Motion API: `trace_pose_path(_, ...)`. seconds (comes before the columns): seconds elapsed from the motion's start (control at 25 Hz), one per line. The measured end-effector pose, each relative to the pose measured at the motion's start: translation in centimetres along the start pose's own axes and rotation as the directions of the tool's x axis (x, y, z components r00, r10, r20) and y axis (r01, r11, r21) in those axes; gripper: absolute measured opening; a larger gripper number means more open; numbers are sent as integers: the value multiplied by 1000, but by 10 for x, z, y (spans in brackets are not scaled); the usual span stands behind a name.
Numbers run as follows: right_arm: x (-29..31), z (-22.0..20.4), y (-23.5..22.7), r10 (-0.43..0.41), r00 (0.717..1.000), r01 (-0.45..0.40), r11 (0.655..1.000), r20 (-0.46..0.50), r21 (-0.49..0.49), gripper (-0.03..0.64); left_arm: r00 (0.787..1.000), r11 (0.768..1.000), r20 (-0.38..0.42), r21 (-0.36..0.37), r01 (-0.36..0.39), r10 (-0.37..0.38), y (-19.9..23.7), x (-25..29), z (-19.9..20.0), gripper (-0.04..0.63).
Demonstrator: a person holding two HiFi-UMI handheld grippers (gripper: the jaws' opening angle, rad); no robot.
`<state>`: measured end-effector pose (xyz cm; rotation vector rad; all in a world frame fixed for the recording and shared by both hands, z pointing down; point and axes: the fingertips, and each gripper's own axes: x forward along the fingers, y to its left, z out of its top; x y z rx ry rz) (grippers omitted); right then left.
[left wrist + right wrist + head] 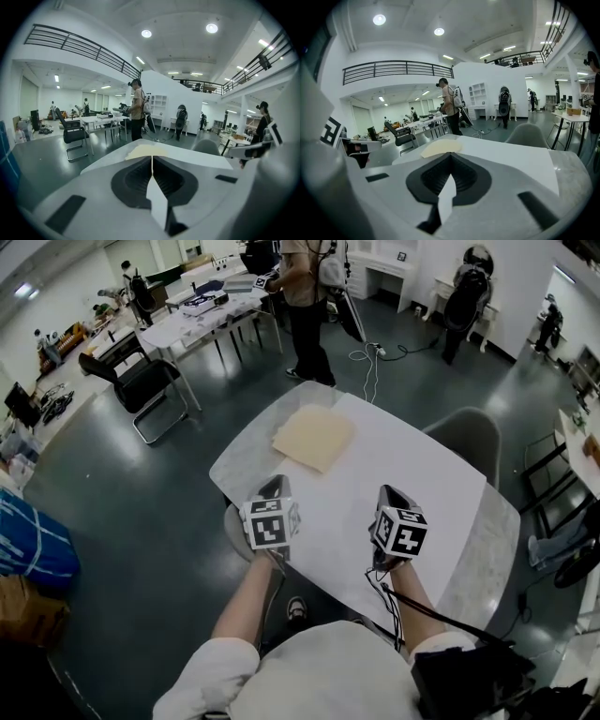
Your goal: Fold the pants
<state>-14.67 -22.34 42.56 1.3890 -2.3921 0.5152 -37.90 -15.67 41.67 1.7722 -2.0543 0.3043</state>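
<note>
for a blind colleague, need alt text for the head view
Folded cream pants lie at the far left of a white table. Nearer the camera, the person's left gripper and right gripper are held above it, both shut and empty.

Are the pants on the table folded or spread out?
Folded: the pants lie as a small, flat rectangle on the table, with no legs showing.
</note>
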Motion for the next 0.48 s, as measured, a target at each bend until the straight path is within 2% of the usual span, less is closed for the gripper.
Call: trace_pose_path(0.48, 5, 0, -10, 0, 1000, 0, 1000, -3, 8, -9, 1000, 1000, -7, -3, -8, 8, -4, 7, -2, 15)
